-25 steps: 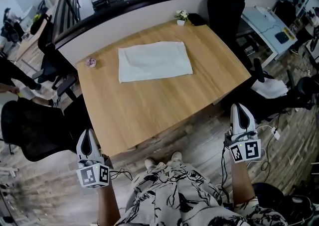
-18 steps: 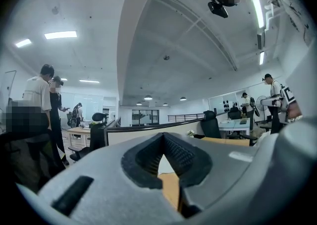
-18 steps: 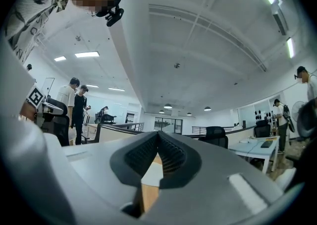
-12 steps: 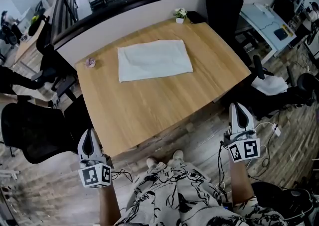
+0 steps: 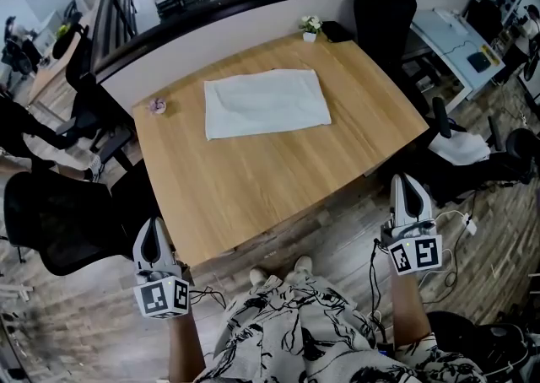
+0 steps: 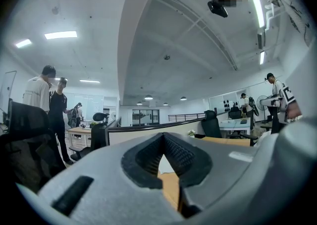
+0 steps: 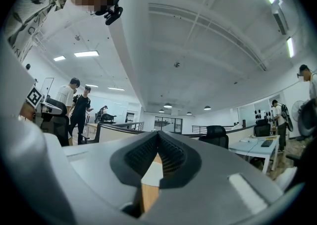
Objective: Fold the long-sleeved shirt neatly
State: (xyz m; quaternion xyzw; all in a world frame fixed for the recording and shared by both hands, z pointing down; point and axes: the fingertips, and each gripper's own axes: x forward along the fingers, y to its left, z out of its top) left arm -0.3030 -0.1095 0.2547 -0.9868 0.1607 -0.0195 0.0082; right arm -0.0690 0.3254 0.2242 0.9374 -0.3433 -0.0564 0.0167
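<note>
Shirt [image 5: 267,103]: pale, already folded into a flat rectangle. It lies on the far half of the wooden table [image 5: 253,191], closer to the partition than to your side, its long edges roughly parallel to the table's far edge. Nothing rests on it.

Left gripper [image 5: 152,228]: you hold it off the table, over the floor just beside the near left corner, pointing level toward the desk. Its jaws are pressed together, pads meeting at the tip, with nothing pinched between them. The left gripper view shows only a sliver of tabletop and pale cloth past the closed pads.

Right gripper [image 5: 406,183]: you hold it off the table's near right side, over the wood-plank floor [image 5: 337,242], well apart from the shirt. Its jaws are also closed tip to tip and hold nothing.

Other items on the table: a small potted plant [image 5: 309,28] at the far edge and a small pinkish object [image 5: 155,105] near the left edge, both clear of the shirt. Black office chairs stand at the far right [image 5: 384,10] and near left [image 5: 51,221].
</note>
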